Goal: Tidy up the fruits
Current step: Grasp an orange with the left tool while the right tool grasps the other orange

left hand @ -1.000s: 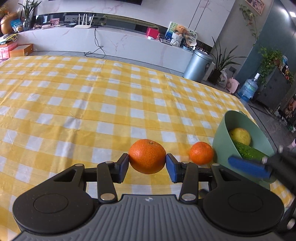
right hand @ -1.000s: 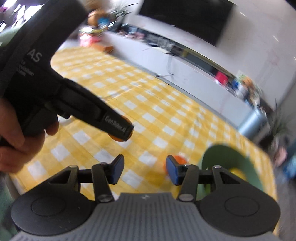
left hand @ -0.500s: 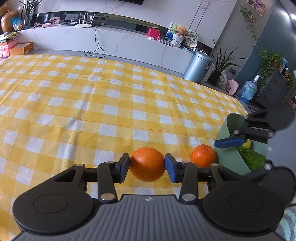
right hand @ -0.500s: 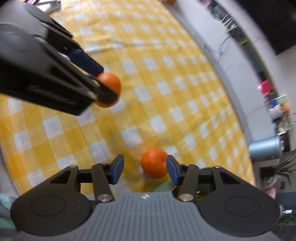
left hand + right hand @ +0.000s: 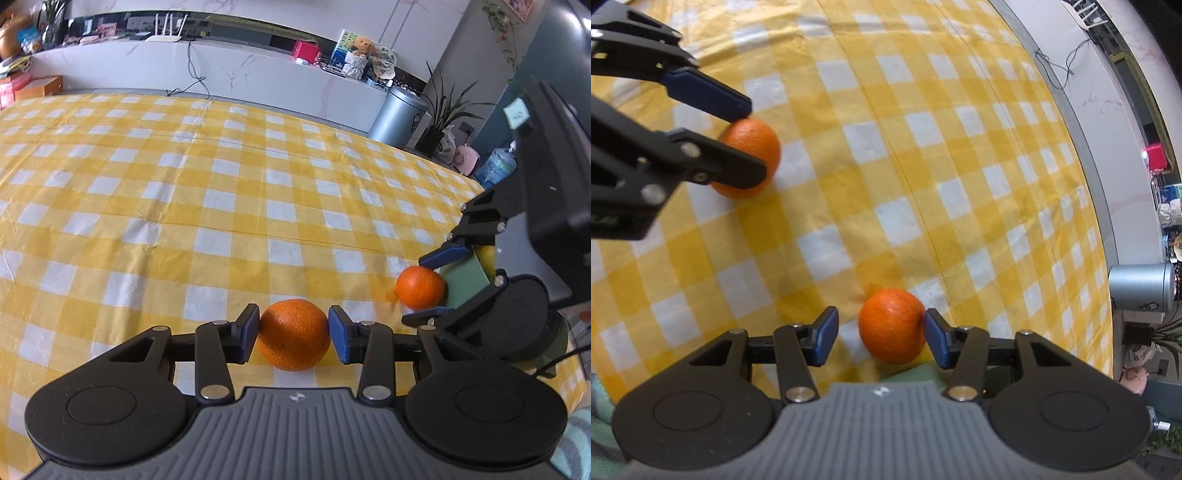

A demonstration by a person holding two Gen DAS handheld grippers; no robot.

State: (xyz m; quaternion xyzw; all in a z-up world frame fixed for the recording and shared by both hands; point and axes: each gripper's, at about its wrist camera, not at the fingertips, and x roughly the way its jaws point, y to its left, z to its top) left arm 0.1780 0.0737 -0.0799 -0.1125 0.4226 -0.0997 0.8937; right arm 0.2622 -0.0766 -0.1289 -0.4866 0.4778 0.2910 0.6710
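The pale green plastic bowl (image 5: 466, 281) was mostly hidden. Two round orange mandarins: left hand-held gripper (image 5: 294, 334) clamped one (image 5: 293, 334); right hand-held gripper (image 5: 879, 335), wide, straddled the other (image 5: 891, 325).

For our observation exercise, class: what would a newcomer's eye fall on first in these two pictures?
Two bright oranges on the yellow checked tablecloth stand out. The nearer orange sits squeezed between the blue pads of the left tool. The second orange lies between the open pads of the right tool, touching only one, beside the green bowl.
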